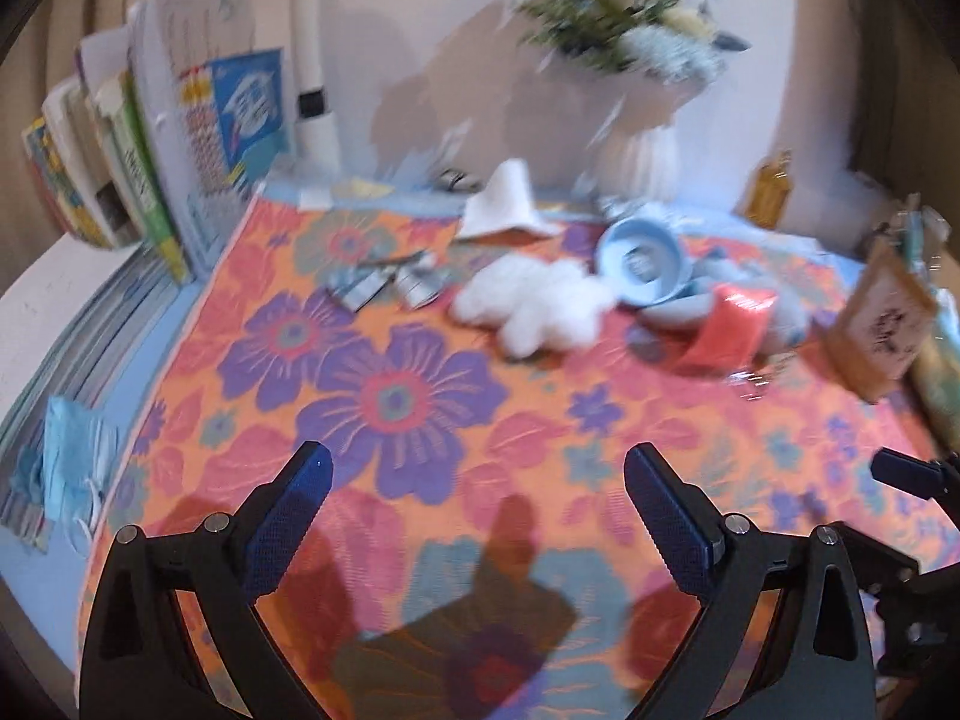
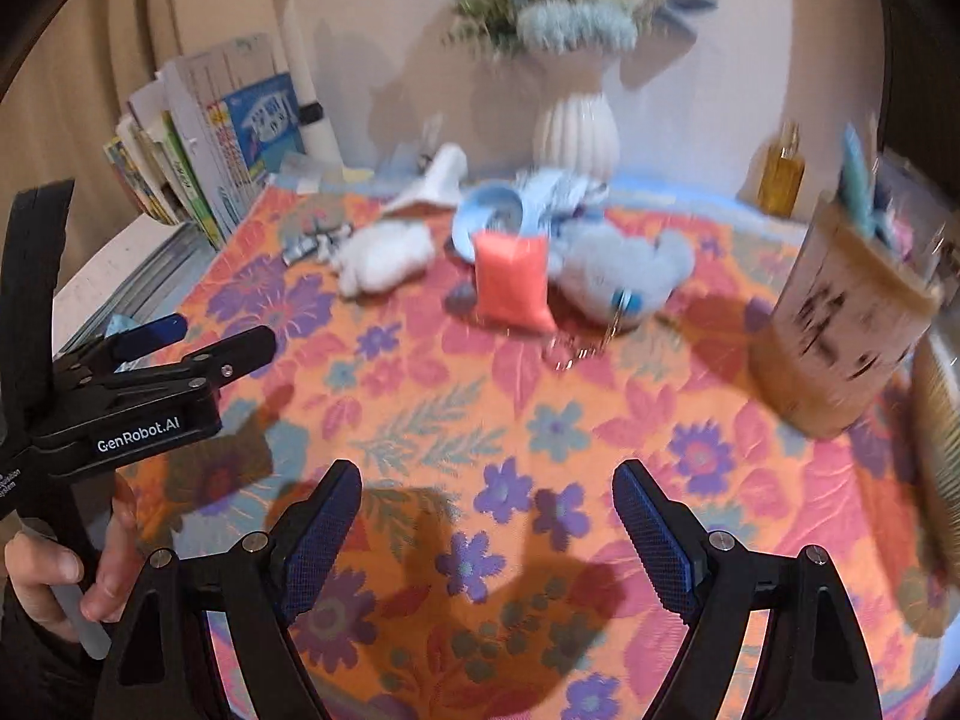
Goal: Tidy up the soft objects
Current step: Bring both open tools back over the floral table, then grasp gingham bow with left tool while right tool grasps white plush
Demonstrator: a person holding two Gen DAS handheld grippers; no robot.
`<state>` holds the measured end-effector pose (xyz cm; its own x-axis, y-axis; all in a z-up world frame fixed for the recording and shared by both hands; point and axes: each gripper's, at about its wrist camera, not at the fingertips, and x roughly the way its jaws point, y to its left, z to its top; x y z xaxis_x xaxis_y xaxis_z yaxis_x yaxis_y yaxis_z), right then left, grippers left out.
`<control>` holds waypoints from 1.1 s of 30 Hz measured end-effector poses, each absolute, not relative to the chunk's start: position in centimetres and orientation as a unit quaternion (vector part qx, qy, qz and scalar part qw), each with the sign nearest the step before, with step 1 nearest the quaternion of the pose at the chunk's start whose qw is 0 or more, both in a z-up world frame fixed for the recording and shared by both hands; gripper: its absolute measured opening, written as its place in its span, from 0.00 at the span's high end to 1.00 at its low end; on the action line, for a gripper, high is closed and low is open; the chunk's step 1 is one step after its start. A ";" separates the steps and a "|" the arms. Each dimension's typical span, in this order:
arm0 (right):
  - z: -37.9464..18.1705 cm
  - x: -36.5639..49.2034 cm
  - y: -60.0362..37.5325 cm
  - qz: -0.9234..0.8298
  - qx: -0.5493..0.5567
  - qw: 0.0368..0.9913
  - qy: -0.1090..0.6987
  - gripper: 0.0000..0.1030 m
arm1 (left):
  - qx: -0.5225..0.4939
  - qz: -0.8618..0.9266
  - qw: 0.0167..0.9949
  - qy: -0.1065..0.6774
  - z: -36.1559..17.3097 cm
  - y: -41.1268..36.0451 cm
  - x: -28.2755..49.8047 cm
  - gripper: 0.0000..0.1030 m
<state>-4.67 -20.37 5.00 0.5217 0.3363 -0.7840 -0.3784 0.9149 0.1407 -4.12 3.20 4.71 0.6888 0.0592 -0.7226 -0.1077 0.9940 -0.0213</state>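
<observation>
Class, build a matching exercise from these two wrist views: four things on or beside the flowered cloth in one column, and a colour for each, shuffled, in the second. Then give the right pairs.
Things
1. Squashy rectangular pouch
2. Fluffy cotton-like wad
3. Round plastic bowl lying on its side
4. Small glass bottle by the wall

Colours
A. White
B. Amber yellow
C. Coral pink
D. Light blue

Pairs: 1-C, 2-A, 3-D, 4-B
</observation>
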 end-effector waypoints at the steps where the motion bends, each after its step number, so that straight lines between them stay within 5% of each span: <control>1: 4.2 -4.1 -20.7 0.200 -0.018 0.868 0.453 0.18 | -0.039 0.051 0.915 0.398 4.1 3.8 -3.9 0.05; 15: 1.6 -3.0 -21.8 0.185 -0.027 0.865 0.465 0.12 | -0.277 0.006 0.879 0.387 1.0 11.4 -4.9 0.06; 21: 1.8 -2.6 -19.6 0.188 -0.095 0.834 0.509 0.09 | -0.233 -0.001 0.859 0.455 2.7 10.5 -3.3 0.06; 27: 8.2 -1.6 -14.9 0.263 -0.138 0.842 0.450 0.09 | -0.155 0.027 0.904 0.396 9.8 11.8 0.8 0.00; 33: 9.8 3.5 -8.5 0.289 -0.144 0.862 0.390 0.09 | -0.158 0.064 0.893 0.417 5.8 14.4 8.2 0.02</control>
